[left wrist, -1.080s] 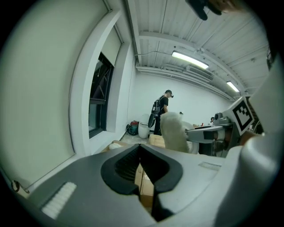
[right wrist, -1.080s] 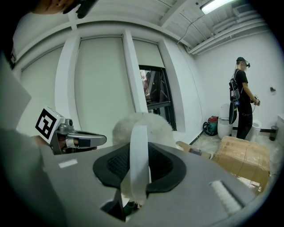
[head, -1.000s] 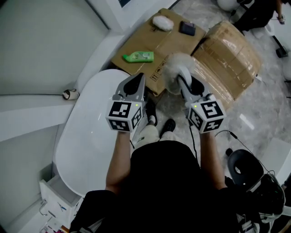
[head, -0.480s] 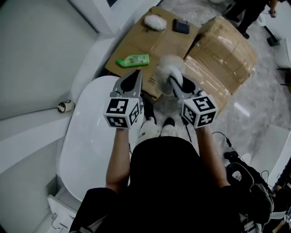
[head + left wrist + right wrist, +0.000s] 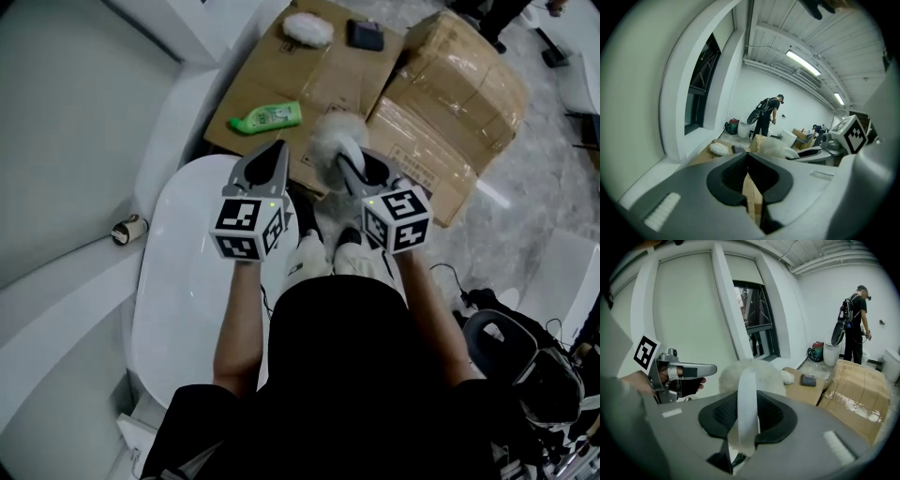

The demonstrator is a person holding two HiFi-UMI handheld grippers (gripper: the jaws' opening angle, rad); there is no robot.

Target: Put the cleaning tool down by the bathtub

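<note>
Right gripper (image 5: 349, 169): jaws clamped on the white handle of the cleaning tool (image 5: 328, 139), held at upper centre, just past the bathtub (image 5: 178, 291), by flattened cardboard (image 5: 281, 70). Left gripper (image 5: 270, 155): jaws apparently together, empty.

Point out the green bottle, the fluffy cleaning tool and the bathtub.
green bottle (image 5: 267, 116): head view, middle of its body.
cleaning tool (image 5: 324, 137): head view, its fluffy head.
bathtub (image 5: 186, 291): head view, bare white inside.

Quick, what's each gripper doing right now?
Left gripper: shut, nothing between its jaws.
Right gripper: shut on the handle of the fluffy white cleaning tool.
</note>
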